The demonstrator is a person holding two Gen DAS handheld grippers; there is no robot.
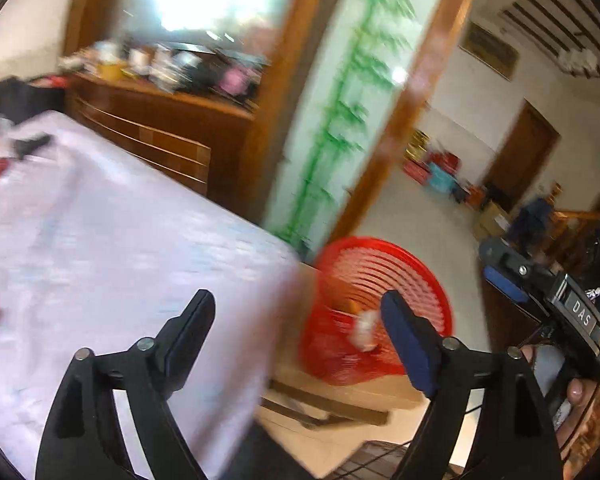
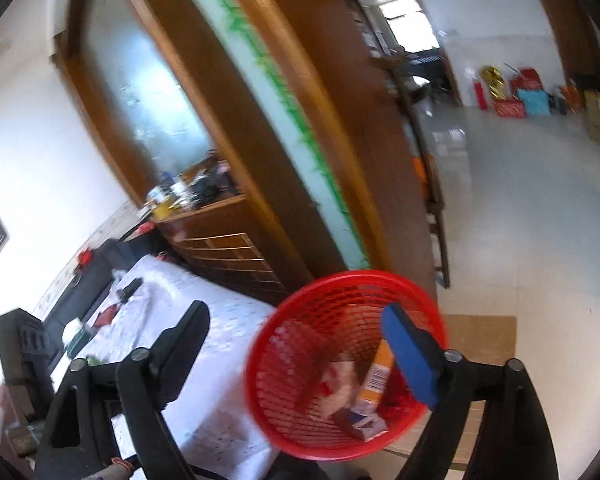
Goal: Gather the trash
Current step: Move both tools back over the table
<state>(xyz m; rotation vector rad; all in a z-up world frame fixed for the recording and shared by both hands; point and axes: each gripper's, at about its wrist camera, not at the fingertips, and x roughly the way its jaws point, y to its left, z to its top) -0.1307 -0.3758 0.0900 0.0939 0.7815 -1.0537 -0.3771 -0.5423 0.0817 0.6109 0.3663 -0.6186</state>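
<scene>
So both tongs, left (image 1: 300, 320) and right (image 2: 296, 336), hang wide and empty over the red bin (image 2: 340, 384) just off the table (image 1: 120, 220) corner, trash (image 2: 340, 384) already inside, so I'd swing back along the table edge slowly for the leftover scraps.

red mesh basket (image 2: 340, 364) holds cartons (image 2: 374, 376), wrappers (image 2: 340, 388).

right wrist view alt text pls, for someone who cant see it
An open, empty right gripper points down at a red mesh basket holding an orange carton, crumpled wrappers and a small box. The basket sits beside a table with a white cloth; a wooden cabinet stands behind.
</scene>
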